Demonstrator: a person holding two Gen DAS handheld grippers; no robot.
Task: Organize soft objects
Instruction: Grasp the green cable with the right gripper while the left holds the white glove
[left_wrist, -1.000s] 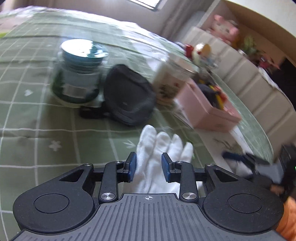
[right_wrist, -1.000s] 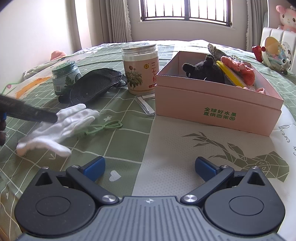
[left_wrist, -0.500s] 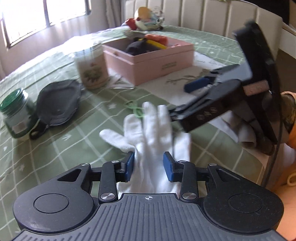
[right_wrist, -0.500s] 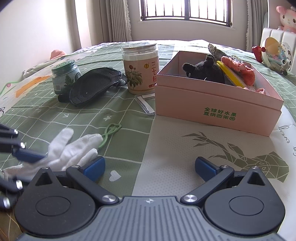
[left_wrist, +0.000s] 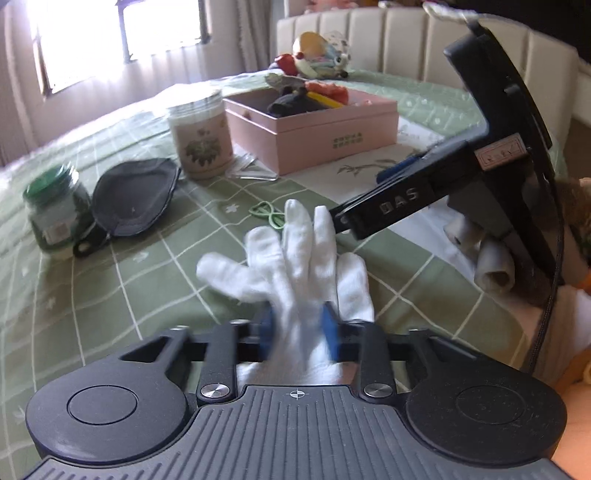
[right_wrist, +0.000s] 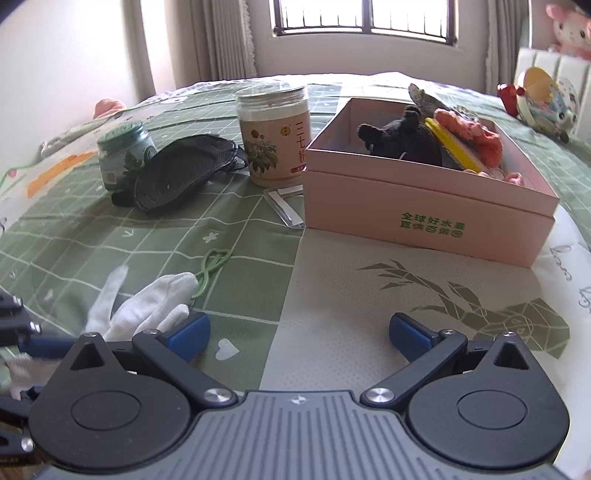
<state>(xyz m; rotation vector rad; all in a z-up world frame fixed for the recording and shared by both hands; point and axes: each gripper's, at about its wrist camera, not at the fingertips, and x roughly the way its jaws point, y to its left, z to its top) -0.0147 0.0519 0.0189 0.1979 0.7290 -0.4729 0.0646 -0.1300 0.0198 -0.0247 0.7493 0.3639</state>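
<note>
Pink box (right_wrist: 424, 218) waiting on the bed; white glove (left_wrist: 299, 273) pinched near the bed's edge.
Left gripper (left_wrist: 297, 328) fingers just closed on the glove's cuff; right gripper (right_wrist: 299, 332) spread, empty. Likely light, limp, droopy; best gripped bunched at cuff.

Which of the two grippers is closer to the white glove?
The left. The left gripper has just been closing on the white glove, its cuff between the blue pads. The right gripper stands open beside it, jaws over bare cloth, the glove's fingers at its left pad.
</note>
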